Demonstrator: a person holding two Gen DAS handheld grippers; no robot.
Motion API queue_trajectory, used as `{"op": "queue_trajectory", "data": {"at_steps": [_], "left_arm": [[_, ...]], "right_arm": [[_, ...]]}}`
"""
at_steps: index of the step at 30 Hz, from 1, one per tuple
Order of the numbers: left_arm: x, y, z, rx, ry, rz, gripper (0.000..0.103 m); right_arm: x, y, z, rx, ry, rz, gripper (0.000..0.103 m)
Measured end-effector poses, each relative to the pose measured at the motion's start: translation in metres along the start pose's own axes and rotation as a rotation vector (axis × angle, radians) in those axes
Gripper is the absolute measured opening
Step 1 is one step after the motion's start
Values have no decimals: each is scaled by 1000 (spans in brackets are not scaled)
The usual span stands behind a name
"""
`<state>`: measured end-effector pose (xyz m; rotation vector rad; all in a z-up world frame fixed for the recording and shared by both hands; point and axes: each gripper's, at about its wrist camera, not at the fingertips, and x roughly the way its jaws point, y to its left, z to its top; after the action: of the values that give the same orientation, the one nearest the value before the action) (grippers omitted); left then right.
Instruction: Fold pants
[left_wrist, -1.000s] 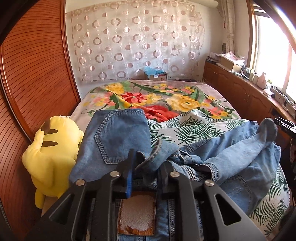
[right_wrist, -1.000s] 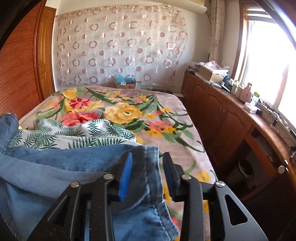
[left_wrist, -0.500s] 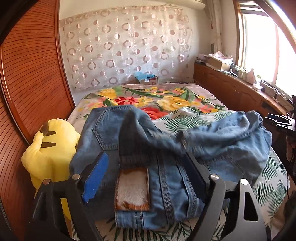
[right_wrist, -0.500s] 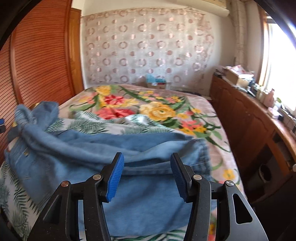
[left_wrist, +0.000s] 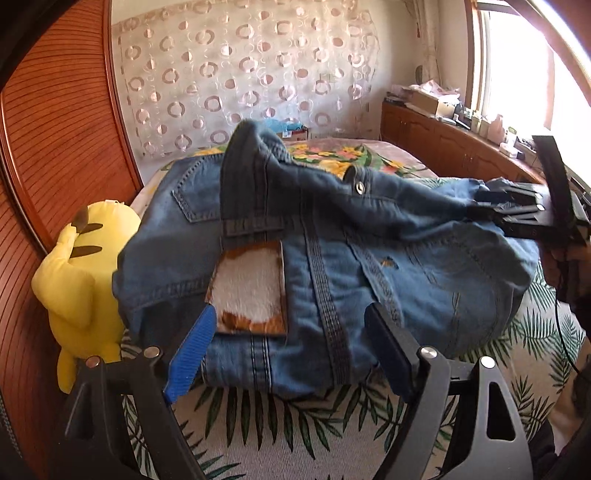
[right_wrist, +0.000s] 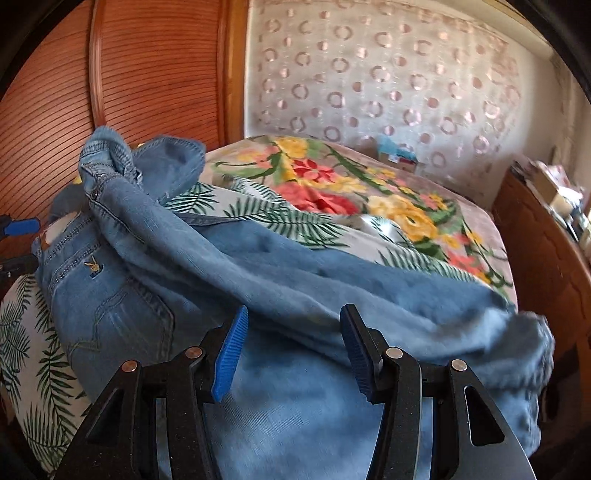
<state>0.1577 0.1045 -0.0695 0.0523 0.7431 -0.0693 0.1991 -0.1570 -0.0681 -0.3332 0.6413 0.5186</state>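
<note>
Item: pants (left_wrist: 325, 258), blue denim, lay bunched in a loose heap on the bed (left_wrist: 280, 424), over a sheet printed with green palm leaves. The waistband faced the left wrist camera, its brown-edged label patch (left_wrist: 249, 291) turned upward. A back pocket (left_wrist: 195, 192) showed at the far left of the heap, and one section of cloth stood up in a peak above it. A metal rivet button (left_wrist: 357, 188) sat on a fold running to the right.

Left gripper (left_wrist: 291, 350): jaws spread wide, nothing between them, the blue pad and the black pad flanking the waistband edge without gripping it.

Right gripper (right_wrist: 293, 349): jaws likewise parted, resting low over a pale leg portion of the pants; whether the pads touched the cloth could not be told from this view. In the left wrist view the same tool appeared at the far right edge, blurred, seemingly against the denim.

Surroundings: a yellow plush toy (left_wrist: 79, 273) lay just beside the pants at the left, against a slatted wooden panel (left_wrist: 55, 122). A floral blanket (right_wrist: 354, 184) covered the far half of the bed. A curtain with ring pattern (left_wrist: 240, 81) hung behind. A wooden cabinet (left_wrist: 454, 147) ran along the right wall under a bright window.
</note>
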Motion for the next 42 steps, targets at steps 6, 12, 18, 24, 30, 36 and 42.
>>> {"op": "queue_trajectory", "data": {"at_steps": [6, 12, 18, 24, 30, 36, 42], "left_arm": [[0, 0, -6, 0, 2, -8, 83], [-3, 7, -11, -15, -6, -2, 83], [-11, 17, -20, -37, -14, 3, 83], [-13, 20, -30, -51, -20, -14, 83], [-10, 25, -37, -77, -10, -27, 73], [-3, 27, -38, -74, 7, -4, 67], [3, 25, -35, -68, 17, 3, 64]], "right_arm": [[21, 3, 15, -117, 53, -2, 3], [26, -25, 57, 6, -32, -182, 2], [24, -32, 64, 43, -24, -178, 32], [-16, -27, 28, 82, -38, -63, 43], [-59, -31, -17, 113, -24, -9, 45], [-87, -23, -64, 137, 26, 8, 45], [-88, -16, -89, 183, 73, 48, 45]]}}
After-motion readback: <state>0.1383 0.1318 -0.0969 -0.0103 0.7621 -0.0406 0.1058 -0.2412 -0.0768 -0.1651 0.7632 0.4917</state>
